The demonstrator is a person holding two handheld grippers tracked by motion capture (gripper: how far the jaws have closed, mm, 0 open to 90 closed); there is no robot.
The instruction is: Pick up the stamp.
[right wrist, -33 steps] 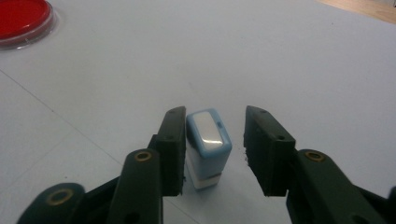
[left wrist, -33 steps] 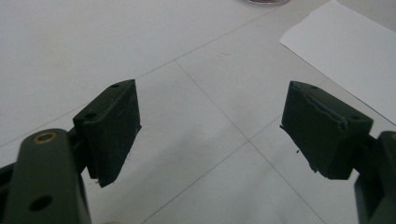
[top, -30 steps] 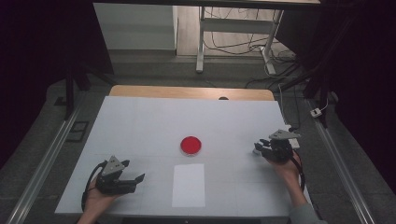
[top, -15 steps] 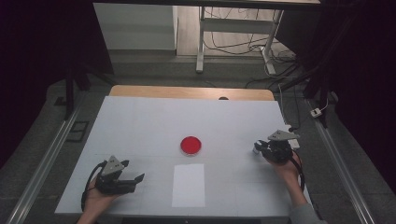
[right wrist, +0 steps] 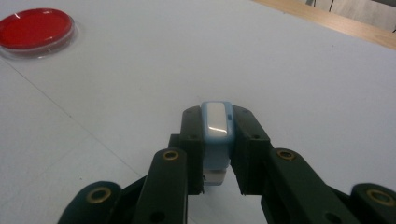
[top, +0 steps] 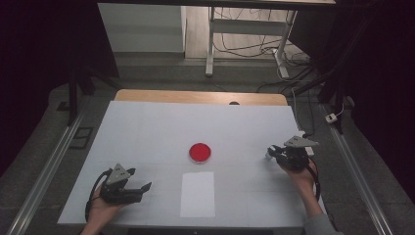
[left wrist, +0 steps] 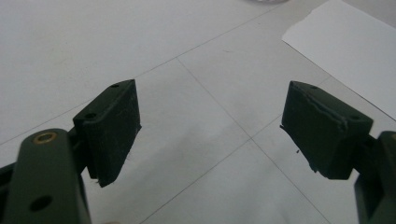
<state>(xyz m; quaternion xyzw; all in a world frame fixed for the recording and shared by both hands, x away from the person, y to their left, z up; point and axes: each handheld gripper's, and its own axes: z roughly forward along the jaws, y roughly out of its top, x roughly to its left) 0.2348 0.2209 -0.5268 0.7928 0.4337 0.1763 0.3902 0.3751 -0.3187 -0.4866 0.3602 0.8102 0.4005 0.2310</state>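
The right gripper (right wrist: 215, 154) is clamped on a small pale-blue and white plastic block (right wrist: 216, 135), its long axis running along the jaws. The round red shallow dish (right wrist: 35, 28) lies ahead and leftward (nearer this hand, I judge). The left gripper (left wrist: 210, 121) gapes wide, holding nothing, beside the white paper sheet (top: 197, 194).

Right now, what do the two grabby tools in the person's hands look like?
Both are black. The left tool has two wide flat pads, scuffed at the edges, on arms with brass-coloured rivets. Each carries a grey three-cornered plate and trails a black cable. The right tool matches; a grey sleeve shows behind it.
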